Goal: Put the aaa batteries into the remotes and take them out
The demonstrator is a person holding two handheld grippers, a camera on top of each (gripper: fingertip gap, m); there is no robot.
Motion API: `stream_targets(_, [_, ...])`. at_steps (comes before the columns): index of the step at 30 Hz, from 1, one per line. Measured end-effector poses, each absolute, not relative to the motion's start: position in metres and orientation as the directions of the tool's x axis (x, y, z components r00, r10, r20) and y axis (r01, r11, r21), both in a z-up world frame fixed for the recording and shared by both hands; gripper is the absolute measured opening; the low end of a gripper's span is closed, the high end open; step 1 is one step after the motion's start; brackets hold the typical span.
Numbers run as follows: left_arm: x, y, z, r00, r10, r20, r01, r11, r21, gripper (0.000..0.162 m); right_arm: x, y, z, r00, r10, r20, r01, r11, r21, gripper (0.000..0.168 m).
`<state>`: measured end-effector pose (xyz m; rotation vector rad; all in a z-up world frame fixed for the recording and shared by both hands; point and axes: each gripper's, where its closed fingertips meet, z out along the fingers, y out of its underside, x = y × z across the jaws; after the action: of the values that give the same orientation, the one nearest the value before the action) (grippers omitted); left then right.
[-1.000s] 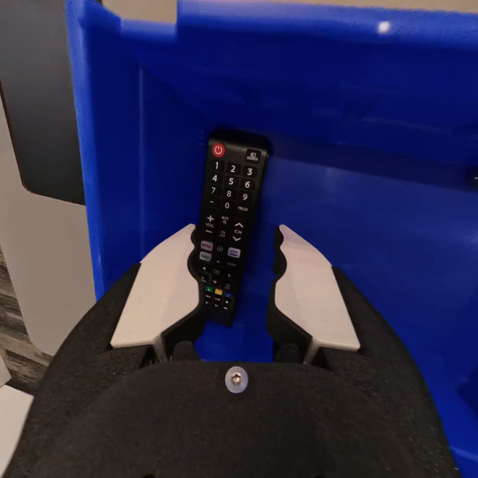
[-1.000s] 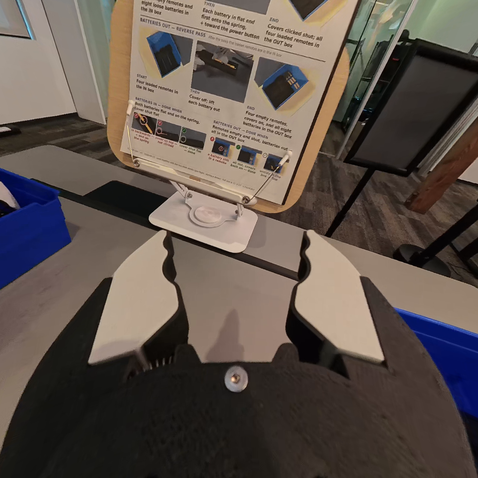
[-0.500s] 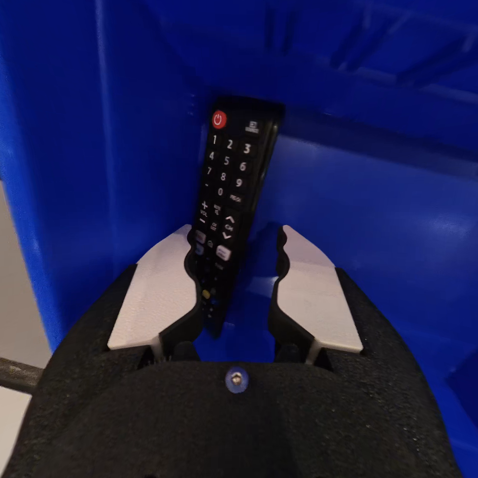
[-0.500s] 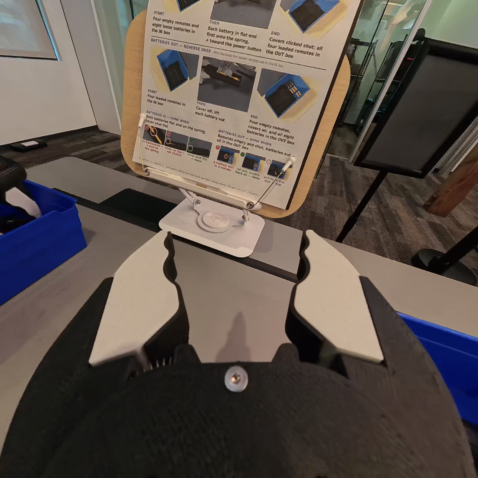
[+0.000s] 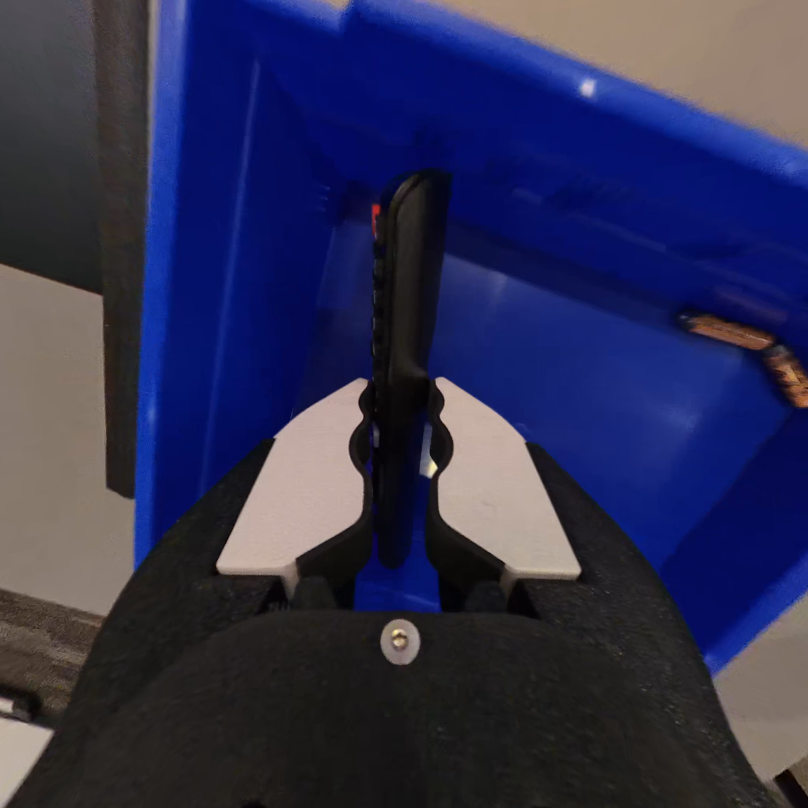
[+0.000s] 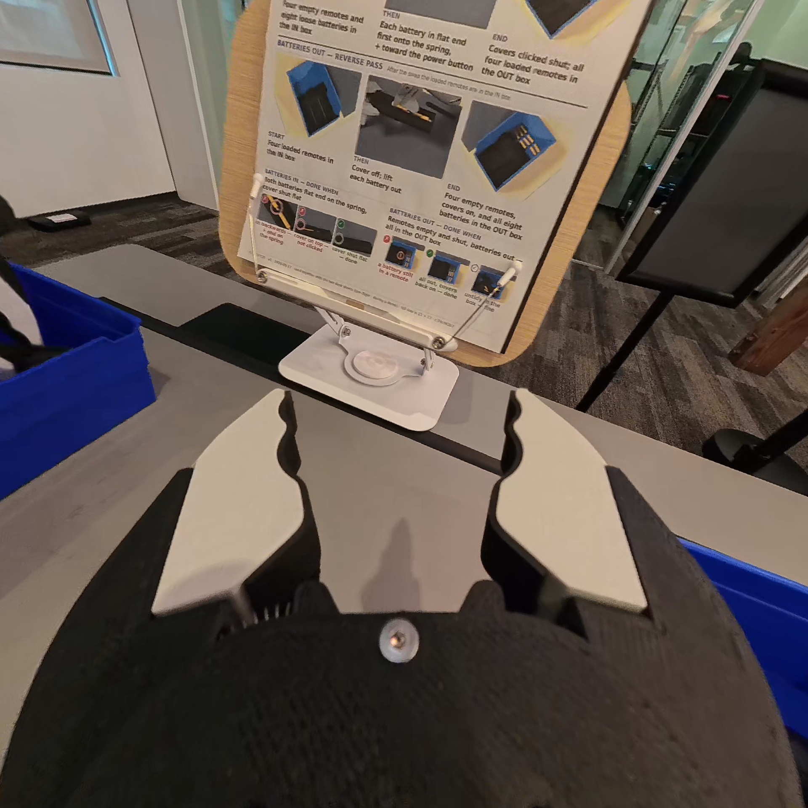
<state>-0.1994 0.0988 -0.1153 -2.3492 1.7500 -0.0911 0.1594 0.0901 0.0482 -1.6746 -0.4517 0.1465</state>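
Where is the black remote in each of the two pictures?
Left wrist view: the black remote stands on edge at centre, clamped between the left gripper jaws.
Right wrist view: not in it.
Shared landmark: the blue bin, at the left edge here.

The blue bin (image 5: 568,371) is shiny, smooth plastic. The black remote (image 5: 409,306) looks like smooth plastic too. The left gripper (image 5: 401,395) has a rough, dull black body and flat white finger plates. The sign board (image 6: 572,280) looks like wood, with paper on it.
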Motion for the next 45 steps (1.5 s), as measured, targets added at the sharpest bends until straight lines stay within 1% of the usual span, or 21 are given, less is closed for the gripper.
stream_targets(4, [-0.194, 0.084, -0.062, 0.285, -0.953, -0.1, -0.933, -0.252, -0.258, 0.023, 0.115, 0.068, 0.058, 0.794, 0.554, 0.25, 0.277, 0.037, -0.96, 0.083])
stream_targets(6, [-0.179, 0.071, -0.031, 0.261, -0.961, -0.091, -0.933, -0.227, -0.28, 0.023, 0.079, 0.046, 0.057, 0.665, 0.684, 0.301, 0.319, 0.105, -0.942, 0.08])
stream_targets(8, [-0.152, 0.051, -0.005, 0.202, -0.977, -0.074, -0.939, -0.172, -0.3, 0.023, 0.045, 0.021, 0.056, 0.532, 0.792, 0.301, 0.32, 0.141, -0.937, 0.072])
stream_targets(10, [-0.117, 0.029, 0.012, 0.111, -0.991, -0.068, -0.947, -0.085, -0.309, 0.023, 0.021, 0.005, 0.063, 0.464, 0.839, 0.283, 0.277, 0.166, -0.946, 0.072])
stream_targets(13, [-0.067, 0.002, 0.023, -0.013, -0.997, -0.081, -0.95, 0.037, -0.309, 0.023, 0.011, -0.004, 0.072, 0.443, 0.851, 0.281, 0.26, 0.178, -0.949, 0.072])
stream_targets(16, [-0.028, -0.014, 0.024, -0.091, -0.993, -0.079, -0.945, 0.111, -0.308, 0.023, 0.017, -0.012, 0.072, 0.388, 0.893, 0.227, 0.285, 0.118, -0.951, 0.069])
stream_targets(18, [-0.006, -0.022, 0.026, -0.124, -0.99, -0.064, -0.934, 0.138, -0.329, 0.023, 0.028, -0.019, 0.071, 0.35, 0.917, 0.193, 0.309, 0.081, -0.947, 0.053])
stream_targets(20, [0.013, -0.024, 0.029, -0.136, -0.988, -0.069, -0.924, 0.152, -0.351, 0.023, 0.042, -0.025, 0.07, 0.322, 0.931, 0.169, 0.326, 0.058, -0.944, 0.03])
stream_targets(21, [0.022, -0.025, 0.03, -0.143, -0.987, -0.067, -0.919, 0.158, -0.361, 0.023, 0.049, -0.028, 0.071, 0.316, 0.937, 0.152, 0.323, 0.045, -0.945, 0.025])
stream_targets(23, [0.039, -0.027, 0.033, -0.15, -0.987, -0.051, -0.905, 0.158, -0.395, 0.023, 0.065, -0.029, 0.071, 0.318, 0.938, 0.139, 0.344, 0.022, -0.939, 0.026])
stream_targets(26, [0.064, -0.033, 0.041, -0.163, -0.987, -0.009, -0.881, 0.15, -0.449, 0.023, 0.086, -0.029, 0.067, 0.311, 0.944, 0.109, 0.389, -0.021, -0.921, 0.036])
stream_targets(28, [0.076, -0.035, 0.045, -0.174, -0.985, 0.0, -0.873, 0.154, -0.463, 0.023, 0.094, -0.034, 0.074, 0.278, 0.958, 0.074, 0.353, -0.03, -0.935, 0.027])
stream_targets(32, [0.098, -0.041, 0.048, -0.197, -0.979, 0.061, -0.863, 0.144, -0.485, 0.023, 0.109, -0.038, 0.093, 0.237, 0.971, -0.02, 0.207, -0.071, -0.976, 0.026])
stream_targets(34, [0.107, -0.039, 0.042, -0.206, -0.977, 0.046, -0.871, 0.162, -0.463, 0.022, 0.117, -0.037, 0.09, 0.231, 0.97, -0.073, 0.217, -0.124, -0.968, 0.032])
stream_targets(35, [0.11, -0.039, 0.038, -0.213, -0.976, 0.05, -0.881, 0.169, -0.441, 0.022, 0.121, -0.035, 0.089, 0.23, 0.97, -0.075, 0.223, -0.127, -0.966, 0.032])
stream_targets(36, [0.115, -0.037, 0.035, -0.206, -0.977, 0.057, -0.886, 0.161, -0.435, 0.022, 0.125, -0.034, 0.087, 0.227, 0.971, -0.072, 0.234, -0.126, -0.964, 0.026])
stream_targets(38, [0.123, -0.034, 0.031, -0.185, -0.979, 0.084, -0.887, 0.129, -0.444, 0.022, 0.134, -0.029, 0.083, 0.242, 0.965, -0.103, 0.249, -0.164, -0.954, 0.023])
stream_targets(40, [0.133, -0.026, 0.033, -0.161, -0.984, 0.072, -0.866, 0.106, -0.488, 0.024, 0.145, -0.02, 0.083, 0.263, 0.948, -0.178, 0.206, -0.235, -0.95, 0.023])
stream_targets(41, [0.136, -0.019, 0.035, -0.136, -0.99, 0.045, -0.848, 0.092, -0.522, 0.027, 0.151, -0.013, 0.083, 0.277, 0.935, -0.222, 0.176, -0.276, -0.945, 0.023])
stream_targets(43, [0.139, -0.007, 0.041, -0.078, -0.997, -0.025, -0.796, 0.078, -0.6, 0.041, 0.166, 0.003, 0.084, 0.292, 0.897, -0.333, 0.072, -0.367, -0.927, 0.022])
stream_targets(45, [0.134, 0.005, 0.044, -0.001, -0.99, -0.141, -0.742, 0.095, -0.664, 0.056, 0.182, 0.02, 0.087, 0.281, 0.837, -0.469, -0.067, -0.47, -0.88, 0.022])
